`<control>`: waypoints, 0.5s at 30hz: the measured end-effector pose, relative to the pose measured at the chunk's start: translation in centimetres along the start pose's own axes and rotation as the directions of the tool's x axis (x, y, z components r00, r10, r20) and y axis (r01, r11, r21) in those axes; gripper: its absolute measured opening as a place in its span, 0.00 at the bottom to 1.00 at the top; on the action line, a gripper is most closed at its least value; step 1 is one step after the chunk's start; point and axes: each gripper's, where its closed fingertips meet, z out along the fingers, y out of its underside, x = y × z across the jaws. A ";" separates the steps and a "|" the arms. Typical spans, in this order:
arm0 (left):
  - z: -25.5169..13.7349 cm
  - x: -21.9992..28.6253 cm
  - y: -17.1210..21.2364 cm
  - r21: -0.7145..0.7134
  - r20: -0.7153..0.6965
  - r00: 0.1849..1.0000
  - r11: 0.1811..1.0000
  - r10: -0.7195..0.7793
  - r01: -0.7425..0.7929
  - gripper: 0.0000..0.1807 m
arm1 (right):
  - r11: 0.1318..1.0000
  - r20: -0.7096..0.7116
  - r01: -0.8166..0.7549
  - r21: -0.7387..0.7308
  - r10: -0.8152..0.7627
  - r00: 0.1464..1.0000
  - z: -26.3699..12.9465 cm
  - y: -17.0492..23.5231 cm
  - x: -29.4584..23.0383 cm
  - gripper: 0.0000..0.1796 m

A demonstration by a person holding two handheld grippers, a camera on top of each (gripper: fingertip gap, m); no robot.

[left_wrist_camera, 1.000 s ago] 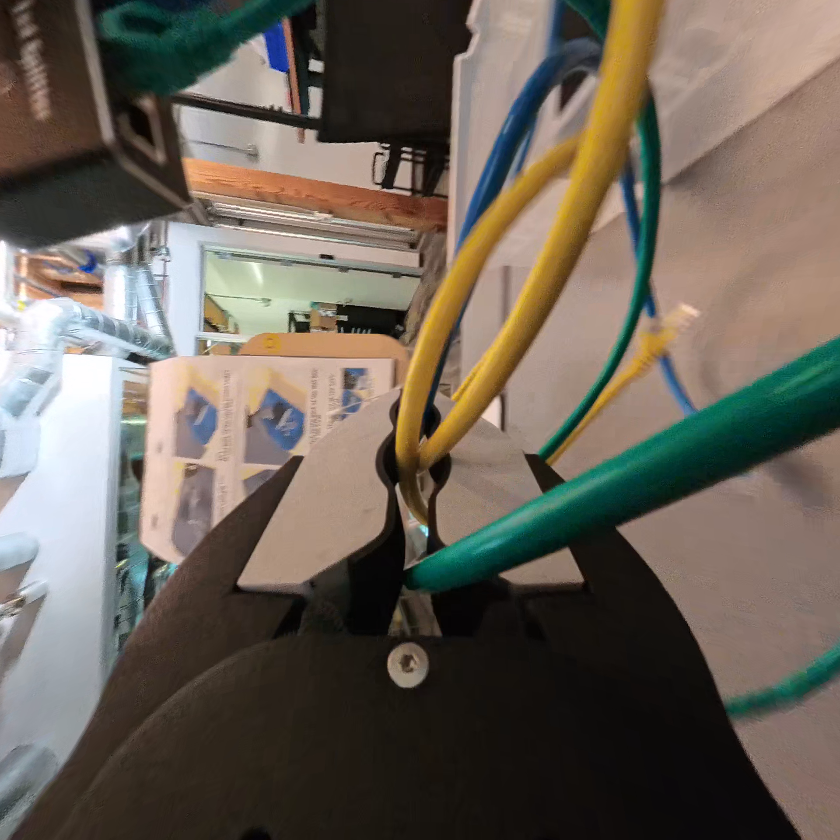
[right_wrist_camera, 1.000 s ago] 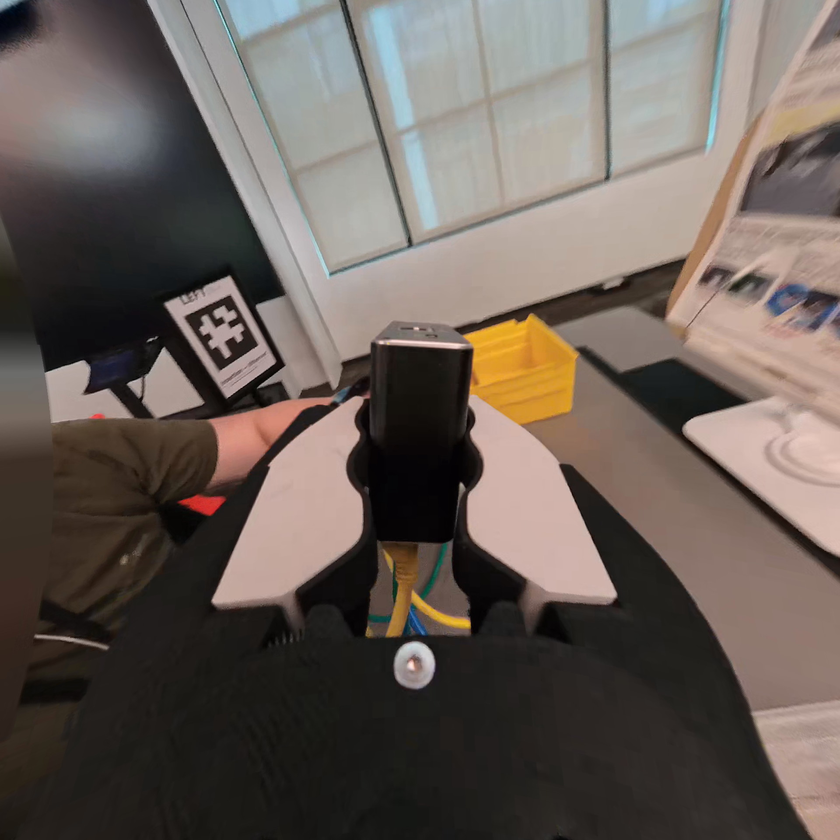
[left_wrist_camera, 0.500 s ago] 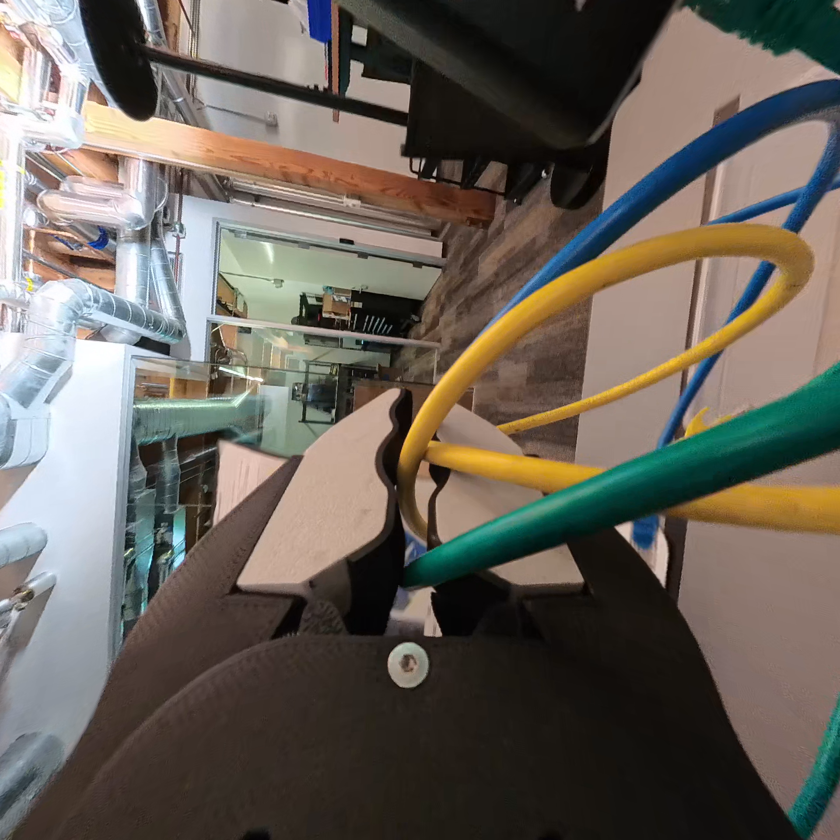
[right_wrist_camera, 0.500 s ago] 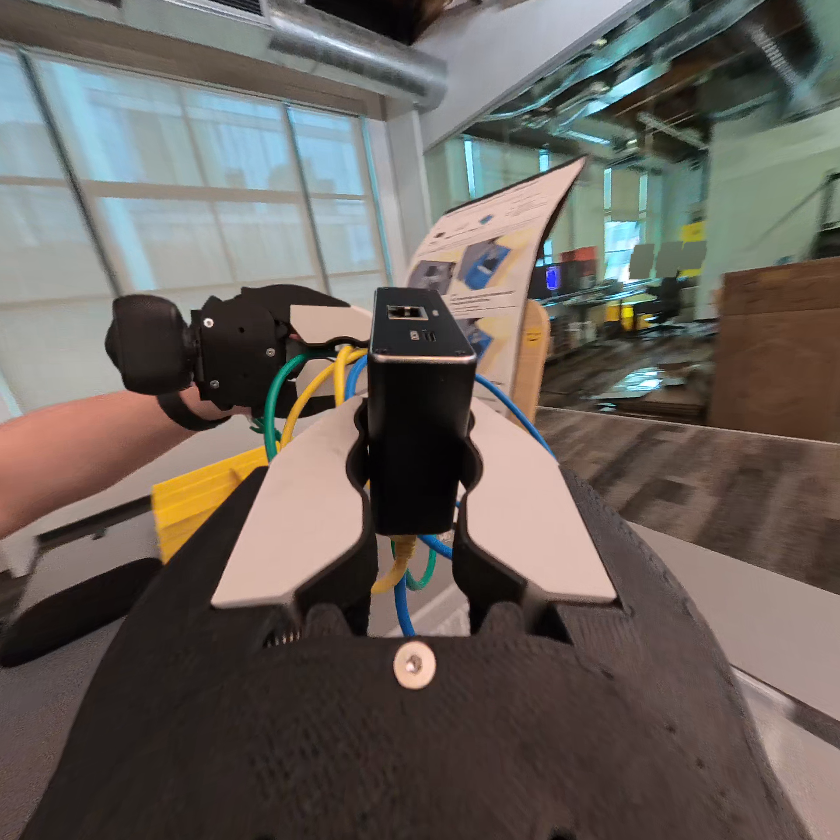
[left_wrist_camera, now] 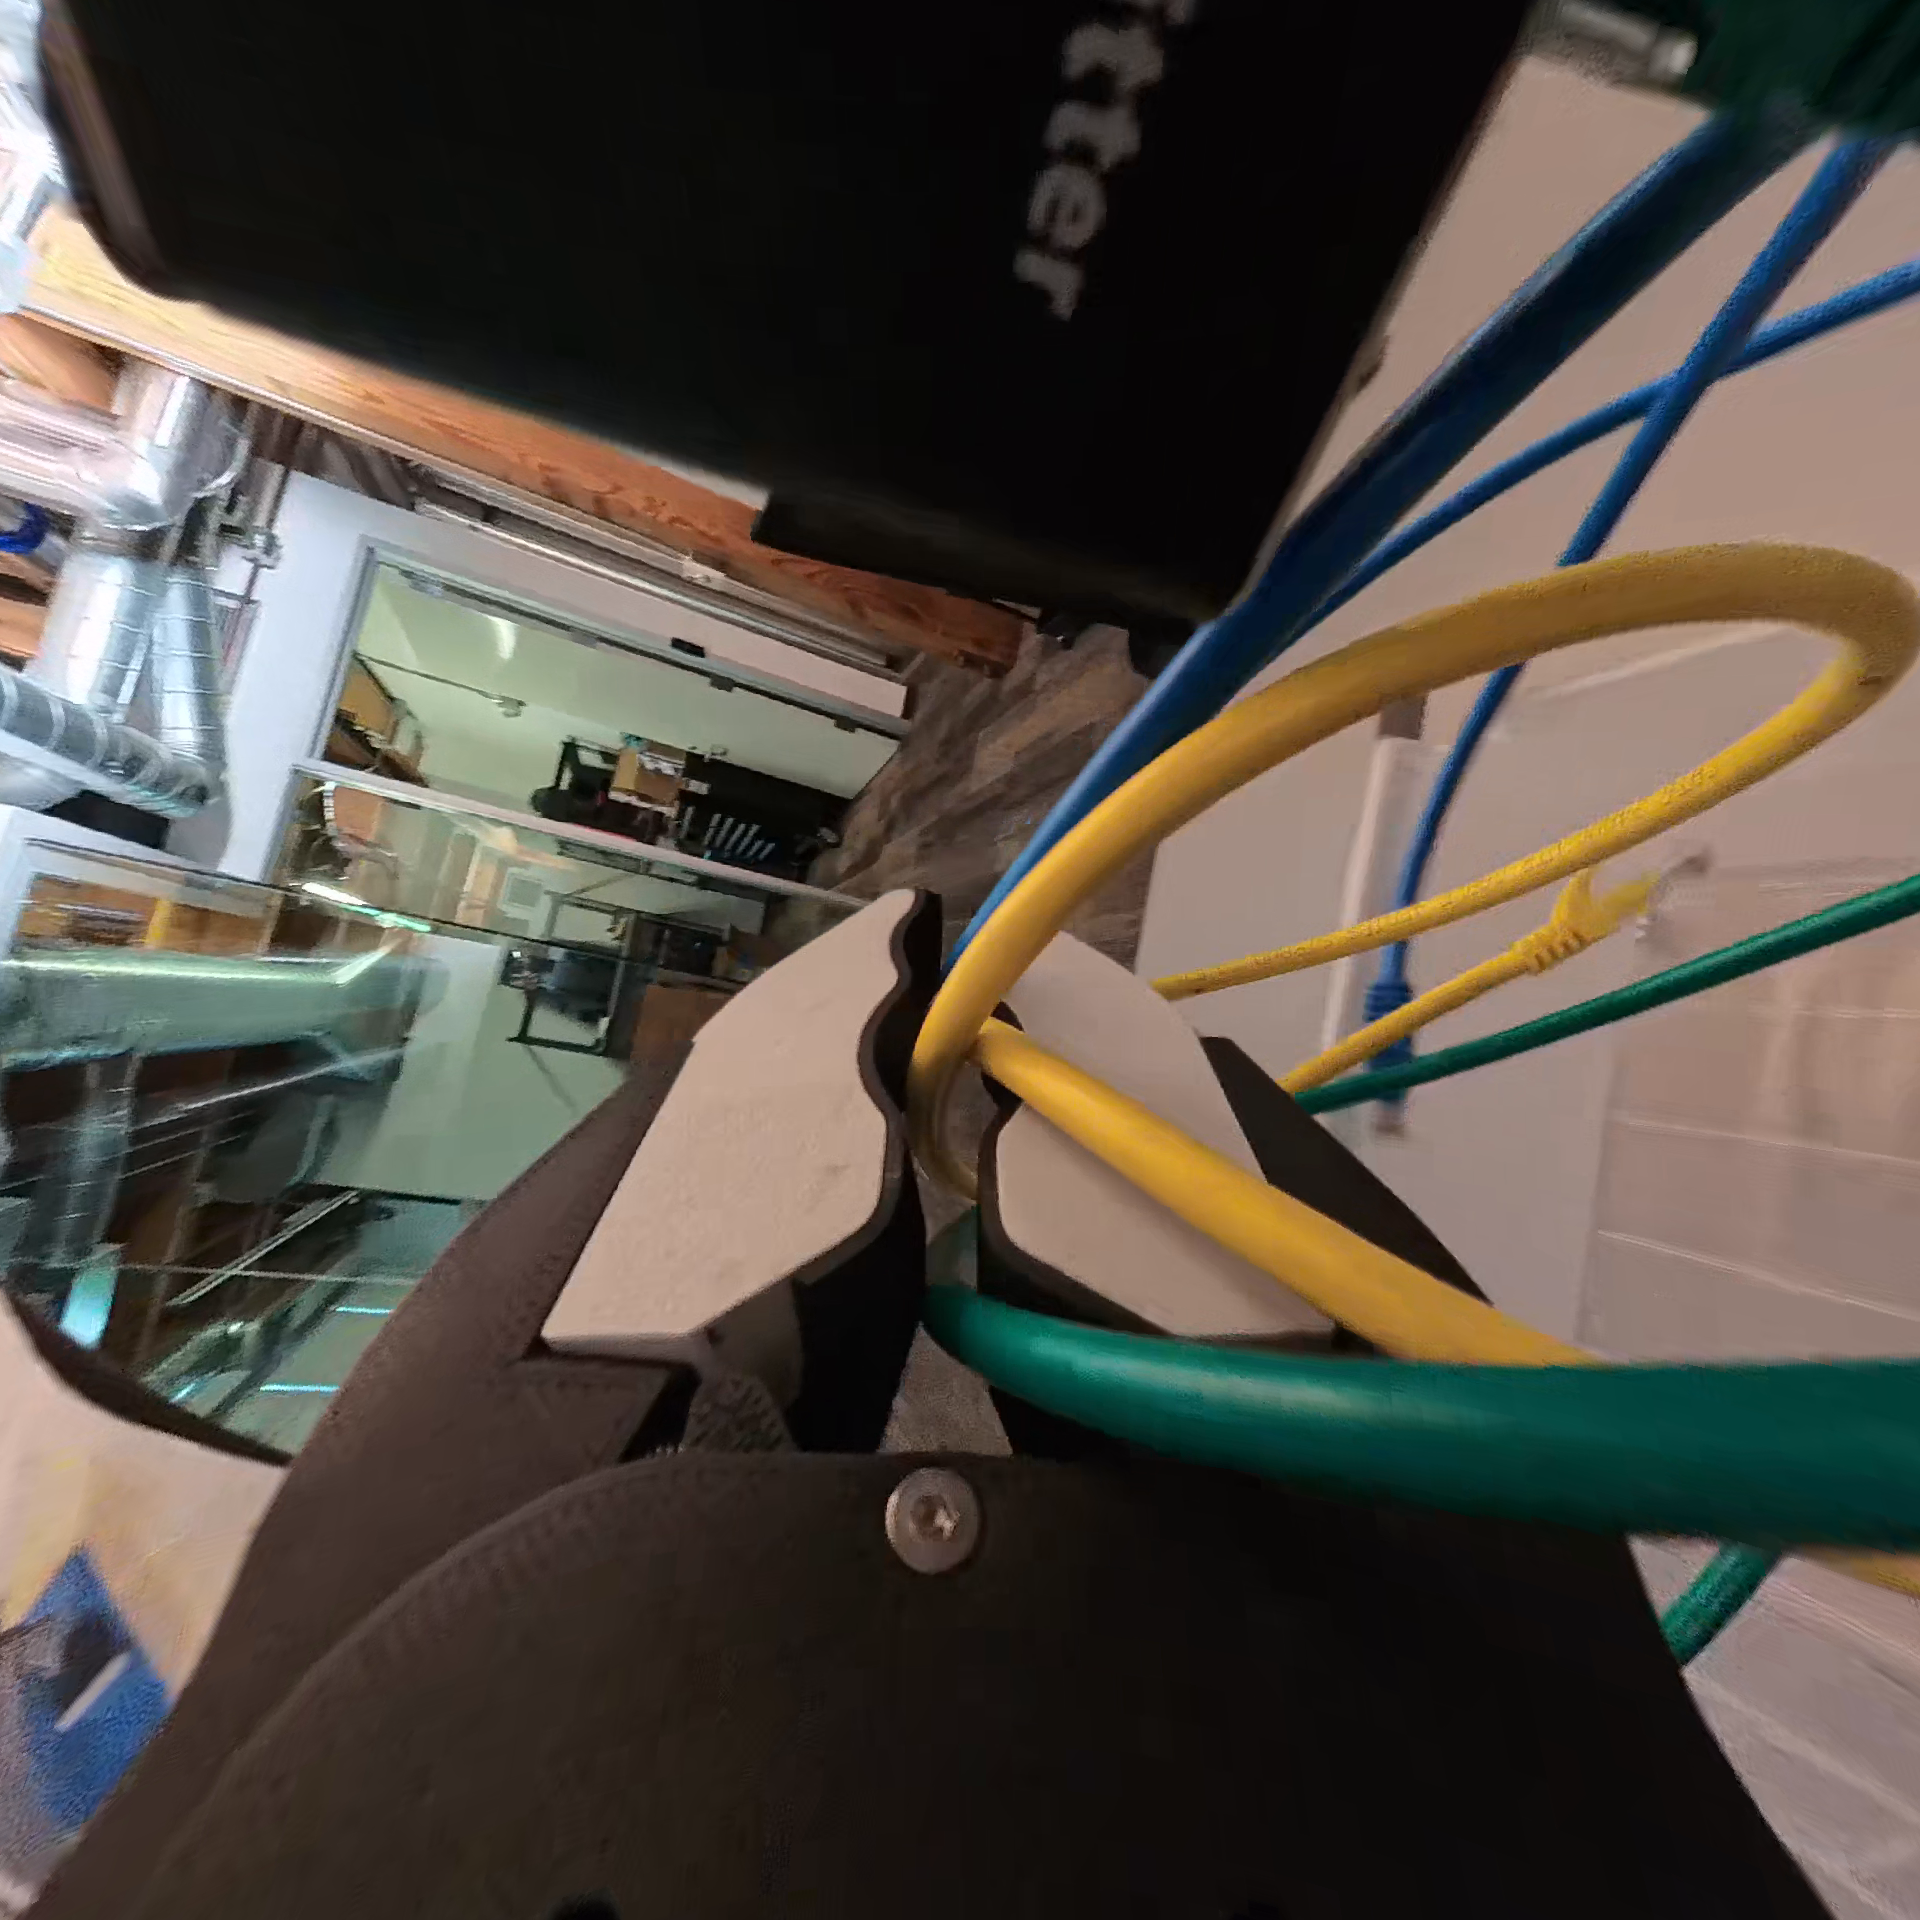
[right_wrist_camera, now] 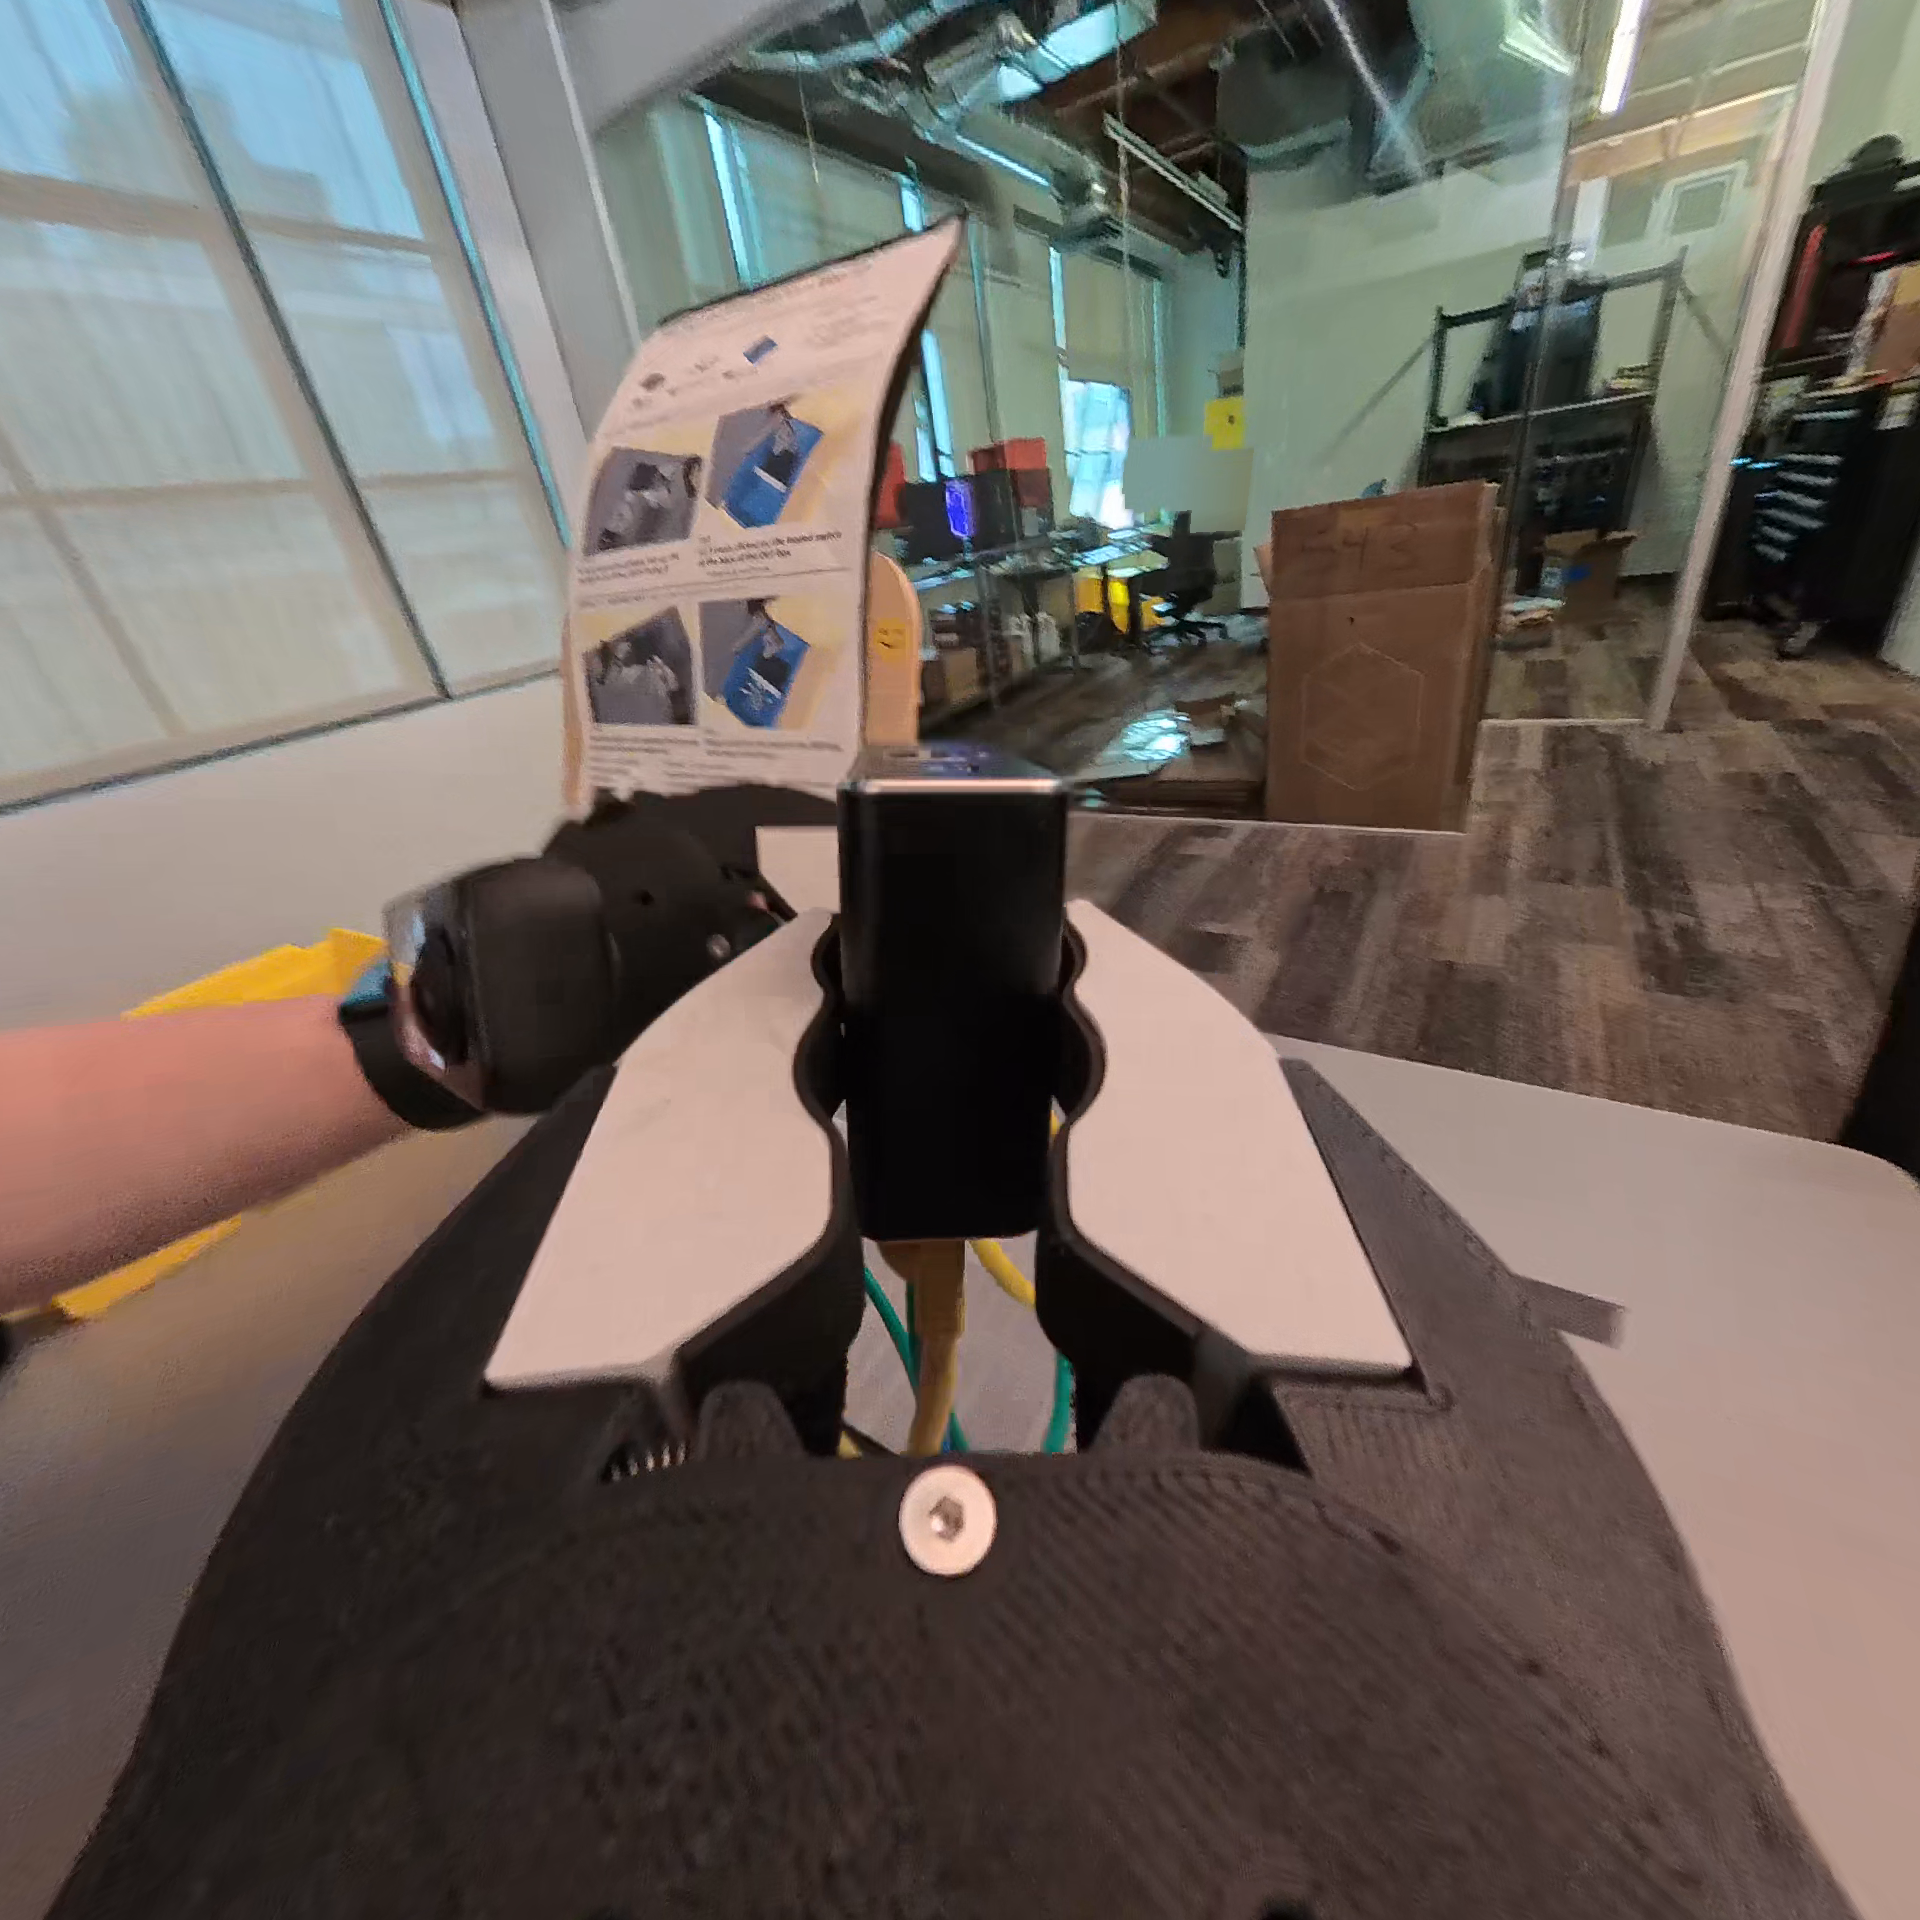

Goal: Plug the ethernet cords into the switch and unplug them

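Observation:
My right gripper (right_wrist_camera: pixel 951 940) is shut on the black switch (right_wrist_camera: pixel 951 1091) and holds it upright above the grey table (right_wrist_camera: pixel 1662 1299). A yellow plug (right_wrist_camera: pixel 935 1340) sits in the switch's lower end, with a green cord (right_wrist_camera: pixel 891 1340) beside it. My left gripper (left_wrist_camera: pixel 966 977) is shut on a yellow cord (left_wrist_camera: pixel 1351 675) that loops out to the right. A thick green cord (left_wrist_camera: pixel 1403 1429) crosses its right finger, and blue cords (left_wrist_camera: pixel 1351 540) run behind. The switch (left_wrist_camera: pixel 727 260) fills the top of the left wrist view. A loose yellow plug (left_wrist_camera: pixel 1590 920) and a loose blue plug (left_wrist_camera: pixel 1382 1003) hang free.
The left gripper (right_wrist_camera: pixel 582 966) and a person's forearm (right_wrist_camera: pixel 156 1122) are to the left of the switch. A yellow bin (right_wrist_camera: pixel 249 977) stands behind the arm. A curled poster (right_wrist_camera: pixel 727 540) stands beyond, and a cardboard box (right_wrist_camera: pixel 1371 655) on the floor. Left tips to right tips: about 12 cm.
The right gripper has swung right with the switch. The switch now hangs close over the left gripper, which still grips the yellow cord. The cord loops have shifted.

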 end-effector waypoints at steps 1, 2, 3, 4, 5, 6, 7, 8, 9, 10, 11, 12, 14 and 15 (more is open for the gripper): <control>-0.1 0.7 0.3 -0.005 -0.018 1.000 1.000 -0.001 0.001 0.03 | 0.999 0.040 -0.036 0.016 0.035 0.999 0.2 -0.1 -0.3 0.20; -0.4 1.4 0.6 -0.004 -0.030 1.000 1.000 0.000 0.000 0.03 | 0.997 0.077 -0.072 0.021 0.070 0.995 0.4 0.0 -0.6 0.20; -0.7 2.2 1.0 -0.001 -0.043 0.999 1.000 0.004 -0.004 0.03 | 0.995 0.108 -0.095 0.016 0.093 0.990 0.6 0.2 -0.9 0.20; -1.1 2.8 1.5 -0.007 -0.054 0.998 1.000 0.011 -0.012 0.03 | 0.994 0.132 -0.109 0.006 0.107 0.985 1.0 0.5 -1.1 0.20; -1.5 3.4 2.1 -0.026 -0.065 0.998 0.999 0.020 -0.021 0.03 | 0.993 0.149 -0.119 -0.009 0.119 0.982 1.3 0.8 -1.4 0.20; -1.8 4.0 2.9 -0.052 -0.083 0.996 0.998 0.022 -0.027 0.03 | 0.992 0.163 -0.126 -0.025 0.128 0.978 1.7 1.1 -1.7 0.20; -2.3 4.6 3.6 -0.077 -0.101 0.995 0.997 0.017 -0.025 0.03 | 0.991 0.185 -0.130 -0.032 0.133 0.974 2.1 1.2 -2.2 0.20; -2.8 5.0 4.4 -0.107 -0.113 0.994 0.994 0.007 -0.019 0.03 | 0.991 0.215 -0.132 -0.029 0.136 0.967 2.5 1.1 -2.9 0.20; -3.3 5.4 5.0 -0.122 -0.122 0.992 0.992 0.001 -0.016 0.03 | 0.990 0.250 -0.136 -0.027 0.138 0.958 3.0 1.0 -3.7 0.20; -3.8 5.6 5.5 -0.131 -0.127 0.992 0.991 -0.003 -0.014 0.03 | 0.990 0.283 -0.139 -0.034 0.143 0.948 3.4 0.9 -4.7 0.20; -4.3 5.5 6.0 -0.138 -0.114 0.993 0.990 -0.013 -0.003 0.03 | 0.989 0.308 -0.137 -0.048 0.145 0.940 3.8 0.9 -5.5 0.20; -4.8 5.3 6.3 -0.140 -0.101 0.994 0.990 -0.030 0.016 0.03 | 0.989 0.325 -0.130 -0.064 0.144 0.935 4.3 1.1 -6.3 0.20; -5.7 5.1 7.1 -0.164 -0.097 0.991 0.984 -0.089 0.072 0.03 | 0.987 0.355 -0.120 -0.105 0.150 0.923 5.0 1.4 -7.9 0.20; -6.1 4.9 7.4 -0.164 -0.083 0.989 0.981 -0.119 0.104 0.03 | 0.986 0.376 -0.118 -0.122 0.156 0.914 5.4 1.6 -8.7 0.20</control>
